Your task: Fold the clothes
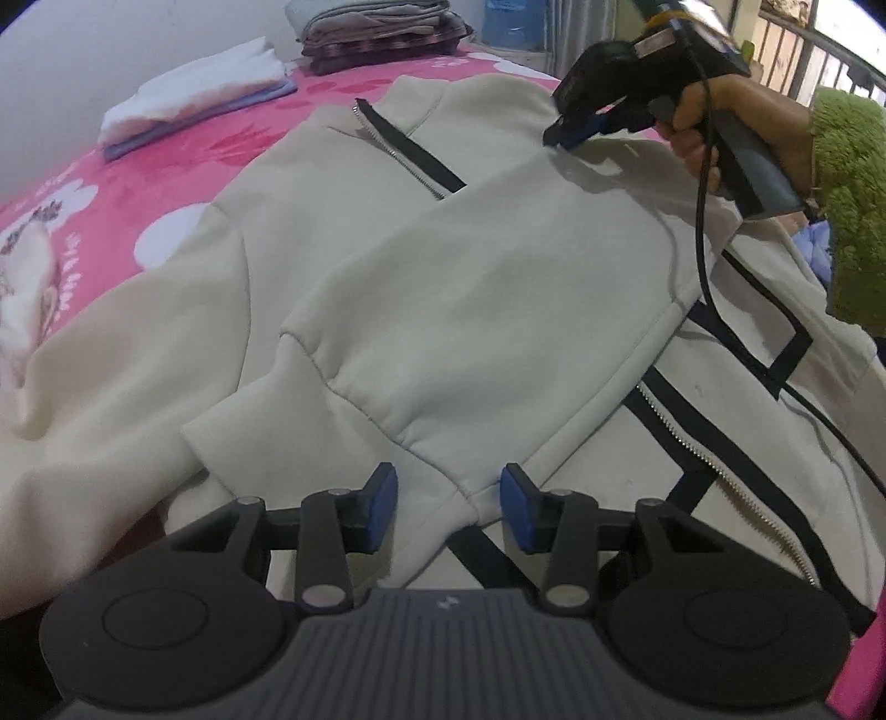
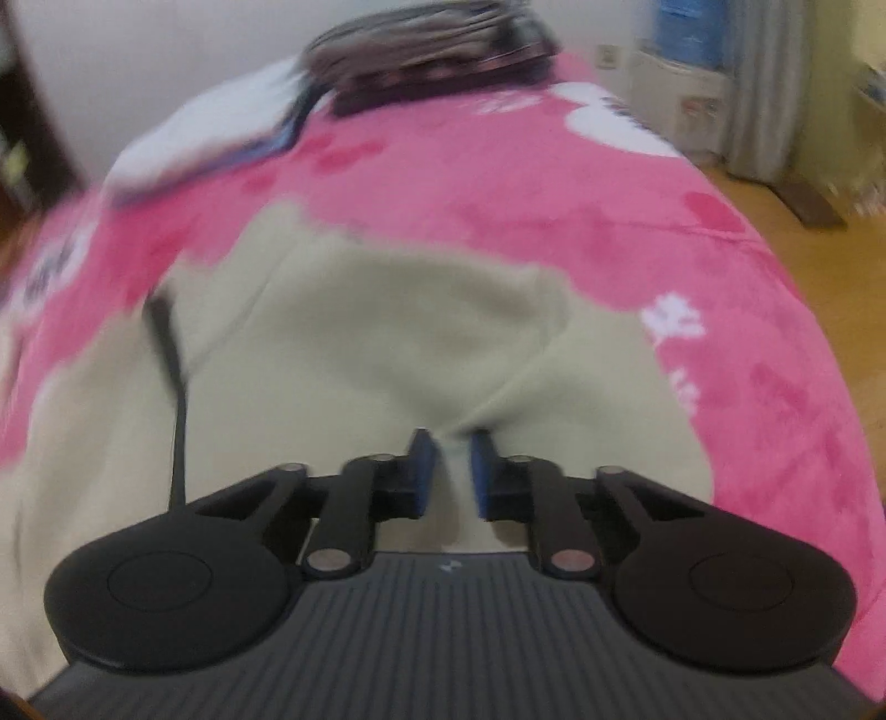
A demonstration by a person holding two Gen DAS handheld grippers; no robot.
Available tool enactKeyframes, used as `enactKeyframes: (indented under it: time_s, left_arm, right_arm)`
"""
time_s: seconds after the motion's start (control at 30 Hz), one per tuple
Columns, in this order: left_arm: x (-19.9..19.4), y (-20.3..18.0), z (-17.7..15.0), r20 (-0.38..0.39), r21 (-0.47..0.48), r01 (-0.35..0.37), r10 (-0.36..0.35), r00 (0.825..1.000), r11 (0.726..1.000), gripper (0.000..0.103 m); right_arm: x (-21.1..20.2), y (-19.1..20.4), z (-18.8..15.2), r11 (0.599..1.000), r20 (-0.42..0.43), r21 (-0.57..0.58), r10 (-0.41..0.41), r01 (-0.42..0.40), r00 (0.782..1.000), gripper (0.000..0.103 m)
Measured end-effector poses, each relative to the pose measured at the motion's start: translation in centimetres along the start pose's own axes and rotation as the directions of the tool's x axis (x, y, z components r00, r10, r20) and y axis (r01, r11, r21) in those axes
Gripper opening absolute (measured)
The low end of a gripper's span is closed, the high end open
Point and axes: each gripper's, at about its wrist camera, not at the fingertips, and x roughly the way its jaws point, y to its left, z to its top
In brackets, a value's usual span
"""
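Cream fleece fills the foreground of both wrist views: a zip-up jacket (image 1: 487,288) lies spread on the bed, over a pink floral blanket (image 1: 183,149). One sleeve (image 1: 387,354) has been laid diagonally across the chest, its ribbed cuff (image 1: 465,498) ending right at the left gripper (image 1: 448,512). That gripper's blue fingers (image 1: 382,509) stand apart on either side of the cuff and do not press it, so the sleeve looks released rather than held, probably set down there to narrow the garment for the next fold.

Farther up the bed, the right gripper (image 1: 576,130) is carried in a hand (image 1: 736,138) with a fuzzy green sleeve behind it, and it comes down on the shoulder area near the collar. In its own blurred view the fingers (image 2: 423,471) are nearly together with a pinch of cream cloth (image 2: 454,443) bunched between them; they appear to be gripping that fold, likely to lift the side inward.

As for the jacket itself, it is thick and soft, off-white with black tape trim (image 1: 786,354) and a silver-toothed zipper (image 1: 725,482) lying open. It should drape heavily and hold a crease poorly.

Stacks of folded laundry (image 1: 382,33) and a white folded piece (image 1: 199,105) sit at the far end of the bed, well apart from the work.
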Motion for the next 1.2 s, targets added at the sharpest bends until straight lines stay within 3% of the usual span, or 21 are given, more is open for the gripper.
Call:
enactKeyframes:
  time_s: [0.13,0.3,0.43,0.5,0.67,0.77,0.9,1.0,1.2]
  left_arm:
    - [-0.4,0.3,-0.2,-0.004,-0.038,0.015,-0.015,1.0,0.999,0.045]
    - [-1.3,1.7,-0.3,0.027,-0.134,0.027,-0.023,0.999,0.991,0.051]
    - [-1.1,2.2,-0.3,0.019,-0.168,0.026,-0.023,1.0,0.985,0.056]
    - [-0.6,2.0,-0.5,0.009,-0.163,0.018,-0.017,1.0,0.986,0.056]
    - [-1.0,2.0,-0.9,0.006,-0.169,0.008,-0.007,1.0,0.986,0.057]
    - [-1.2,2.3,-1.2,-0.005,-0.201,0.009,-0.01,1.0,0.979,0.056]
    - [-1.7,2.0,-1.9,-0.018,-0.204,-0.015,0.011,1.0,0.979,0.055]
    - [-2.4,1.5,-2.6,-0.014,-0.201,-0.044,0.042,0.999,0.979,0.056]
    - [-4.5,3.8,-4.9,-0.006,-0.371,-0.045,0.046,0.999,0.927,0.055]
  right_arm:
    - [-3.2,0.2,-0.5,0.997,0.04,-0.027,0.067,-0.066,0.997,0.013]
    - [-6.4,4.1,-4.5,0.961,-0.034,-0.185,0.203,-0.206,0.979,0.013]
    - [-7.2,6.9,-9.6,0.944,-0.026,-0.265,0.195,-0.195,0.98,0.013]
    - [-7.0,7.1,-11.7,0.937,-0.061,-0.25,0.236,-0.244,0.97,0.014]
    - [-9.9,6.2,-14.1,0.943,0.006,-0.232,0.247,-0.239,0.969,0.014]
    - [-12.4,5.8,-15.0,0.926,0.056,-0.262,0.295,-0.271,0.954,0.014]
    - [-12.4,6.8,-15.5,0.905,0.057,-0.316,0.319,-0.286,0.946,0.014]
    - [-11.8,8.7,-15.3,0.876,0.055,-0.343,0.38,-0.34,0.923,0.015]
    - [-9.8,13.6,-14.9,0.785,-0.017,-0.412,0.501,-0.462,0.865,0.015]
